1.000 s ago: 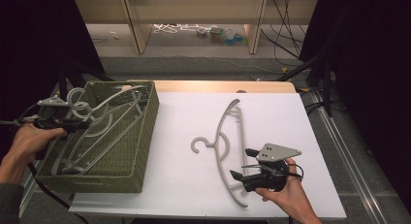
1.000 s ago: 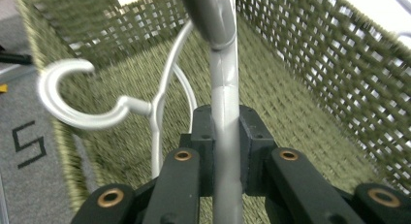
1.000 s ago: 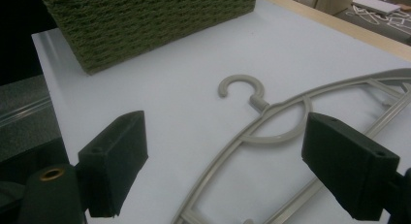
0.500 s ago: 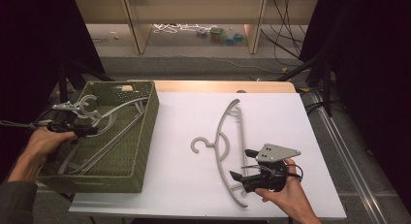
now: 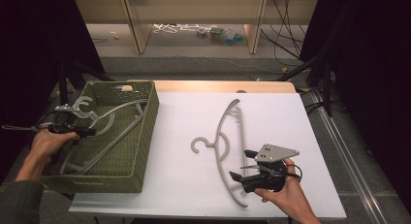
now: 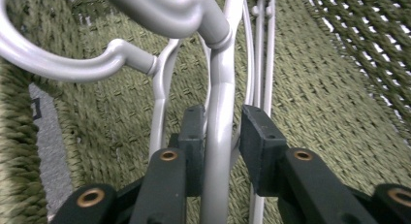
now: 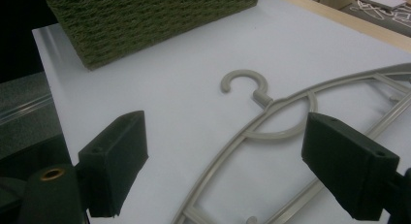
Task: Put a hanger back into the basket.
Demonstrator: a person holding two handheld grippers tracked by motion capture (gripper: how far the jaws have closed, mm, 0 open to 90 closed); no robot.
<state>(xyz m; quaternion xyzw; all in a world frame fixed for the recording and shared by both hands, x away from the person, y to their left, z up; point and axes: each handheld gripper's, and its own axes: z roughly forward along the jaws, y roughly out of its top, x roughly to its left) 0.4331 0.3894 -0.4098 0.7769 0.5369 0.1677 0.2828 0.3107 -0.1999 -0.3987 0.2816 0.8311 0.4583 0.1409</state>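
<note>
Shifted since the earlier frames: left gripper [image 5: 72,131], now lower at the left edge of the frame, its hanger's hook raised over the basket's left rim; right gripper [image 5: 249,170] unmoved.

Left gripper: jaws bracket the neck of a silver-grey plastic coat hanger [image 6: 219,117]; left pad against the bar, a sliver of gap at the right pad, so a firm pinch cannot be confirmed. Hanger leans inside the olive-green woven rectangular basket [image 5: 123,158], left-centre of the high view, hook uppermost.

Right gripper: jaws spread wide, empty, lower right of the high view, beside the lower arm of a beige-grey plastic coat hanger [image 5: 226,136] lying flat on the white tabletop [image 5: 184,185], centre frame, hook pointing left.

Handling, by judgement: light, stiff, smooth plastic; thin bars likely to swivel or slip in the pads. Best hold at the thick neck below the hook, or a shoulder bar near it. Hooks may snag neighbours or the weave.

Unclear: several hangers overlap in the basket; count and tangling cannot be told. Beige hanger's lower end is cut off behind the right gripper.
</note>
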